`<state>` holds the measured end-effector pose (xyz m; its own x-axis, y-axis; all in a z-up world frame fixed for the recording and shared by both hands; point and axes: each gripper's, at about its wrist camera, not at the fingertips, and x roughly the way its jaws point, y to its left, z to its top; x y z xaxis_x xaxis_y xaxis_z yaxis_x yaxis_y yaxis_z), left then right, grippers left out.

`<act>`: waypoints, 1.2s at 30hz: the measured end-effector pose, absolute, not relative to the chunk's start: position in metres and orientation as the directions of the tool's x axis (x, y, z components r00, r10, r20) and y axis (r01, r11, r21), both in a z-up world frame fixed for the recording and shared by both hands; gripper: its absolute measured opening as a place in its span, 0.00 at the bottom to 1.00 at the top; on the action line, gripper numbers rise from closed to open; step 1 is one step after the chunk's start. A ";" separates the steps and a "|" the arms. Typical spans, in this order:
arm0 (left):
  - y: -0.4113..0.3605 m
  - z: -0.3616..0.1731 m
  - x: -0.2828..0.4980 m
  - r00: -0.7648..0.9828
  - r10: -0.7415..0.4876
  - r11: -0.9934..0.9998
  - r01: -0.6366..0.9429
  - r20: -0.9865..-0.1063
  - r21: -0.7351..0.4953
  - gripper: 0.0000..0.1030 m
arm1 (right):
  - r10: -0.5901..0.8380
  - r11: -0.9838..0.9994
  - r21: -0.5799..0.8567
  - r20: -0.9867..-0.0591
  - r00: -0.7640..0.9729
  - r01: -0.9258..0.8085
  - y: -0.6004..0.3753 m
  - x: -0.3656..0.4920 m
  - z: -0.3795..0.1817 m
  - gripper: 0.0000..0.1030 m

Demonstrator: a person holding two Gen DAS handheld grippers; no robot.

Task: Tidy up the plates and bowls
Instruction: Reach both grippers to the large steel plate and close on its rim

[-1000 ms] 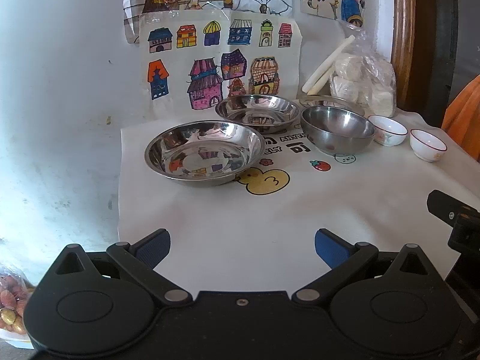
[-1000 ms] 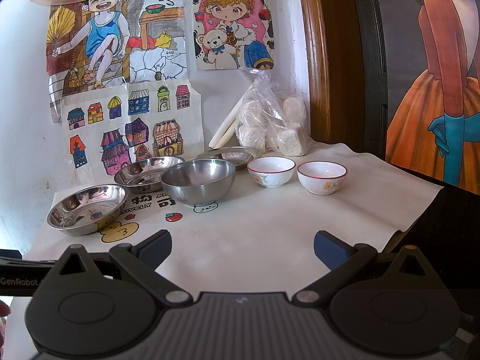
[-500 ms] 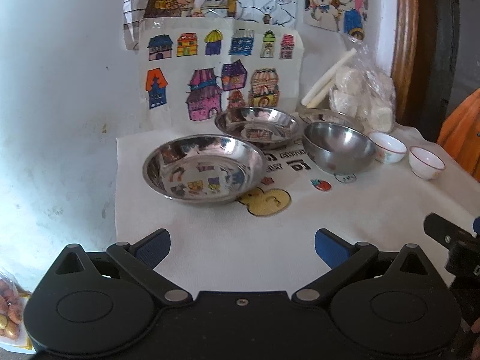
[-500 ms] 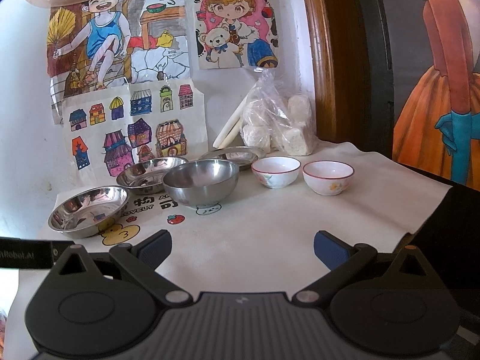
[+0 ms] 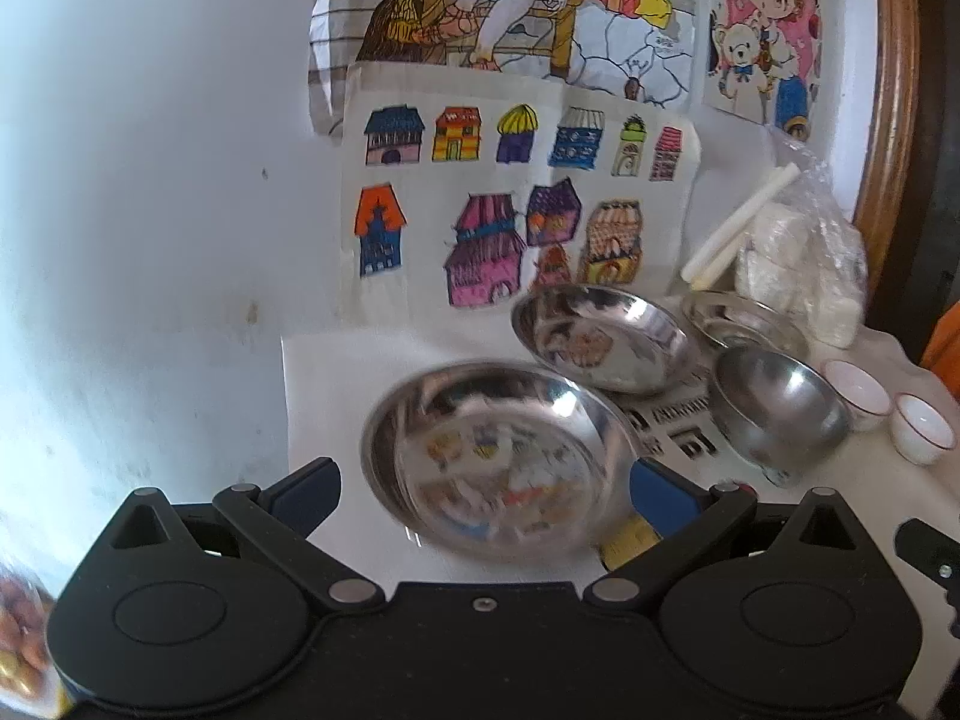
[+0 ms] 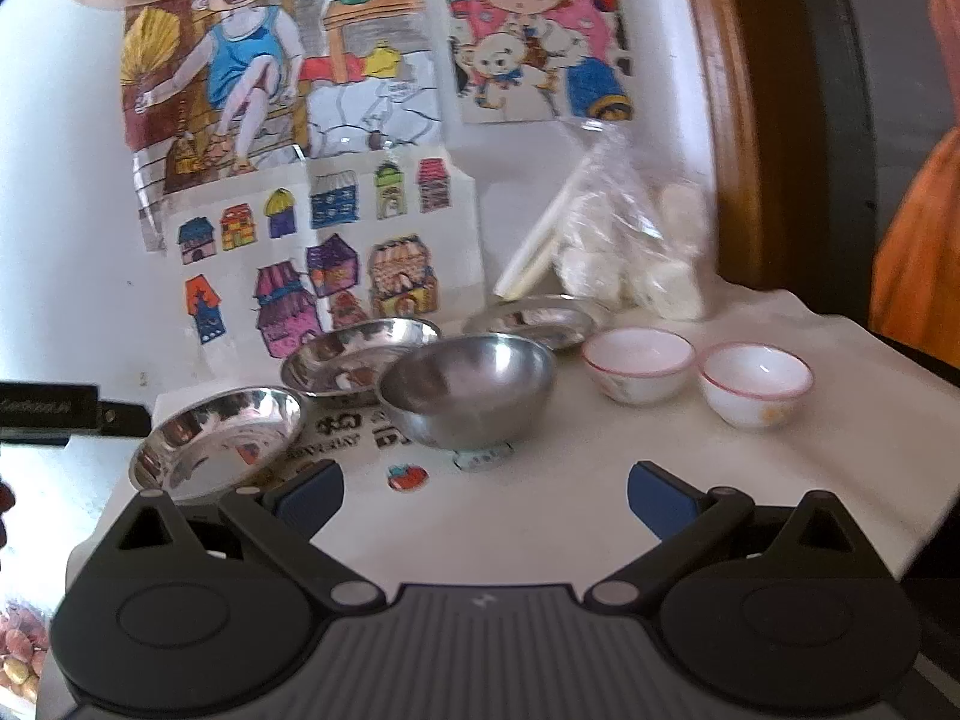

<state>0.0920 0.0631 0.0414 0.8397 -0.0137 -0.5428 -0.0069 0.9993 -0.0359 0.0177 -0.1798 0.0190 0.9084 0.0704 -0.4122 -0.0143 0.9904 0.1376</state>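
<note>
The nearest shallow steel plate (image 5: 498, 456) rests on the white cloth, between the wide-spread fingers of my open left gripper (image 5: 483, 495). Behind it sit a second steel plate (image 5: 600, 339), a third steel plate (image 5: 741, 321) and a deep steel bowl (image 5: 780, 414). Two white red-rimmed bowls (image 5: 855, 384) (image 5: 921, 426) stand at the right. In the right wrist view, my right gripper (image 6: 486, 498) hangs open over bare cloth just short of the steel bowl (image 6: 468, 390). The white bowls (image 6: 639, 363) (image 6: 756, 381) are to its right and the near plate (image 6: 216, 438) to its left.
A clear plastic bag of white lumps (image 6: 630, 264) leans on the wall at the back right, beside a wooden frame (image 6: 738, 150). Coloured drawings (image 5: 510, 210) cover the wall behind the dishes. A snack packet (image 6: 18, 654) lies at the lower left. The cloth's edge (image 6: 900, 540) drops off at the right.
My left gripper has moved forward, so the near plate now lies between its fingers. My right gripper has moved closer to the steel bowl. No dish has shifted.
</note>
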 end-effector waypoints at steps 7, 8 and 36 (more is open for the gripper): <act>0.059 0.050 0.149 0.812 -0.022 1.000 0.012 -0.583 -0.020 0.99 | 0.153 0.984 0.147 -0.424 0.893 -0.099 -0.186 0.074 0.037 1.00; 0.058 0.050 0.157 0.810 -0.023 1.000 0.014 -0.586 -0.020 0.99 | 0.166 0.982 0.151 -0.428 0.889 -0.111 -0.186 0.084 0.040 1.00; 0.065 0.012 0.327 0.683 -0.137 0.986 0.026 -0.717 -0.163 0.97 | 0.432 0.902 0.307 -0.615 0.660 -0.304 -0.158 0.301 0.046 0.76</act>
<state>0.3266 0.0652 0.0120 0.6830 -0.1370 -0.7174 0.0265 0.9863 -0.1631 0.3014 -0.1584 0.0461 0.6601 0.4319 -0.6146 -0.3040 0.9018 0.3072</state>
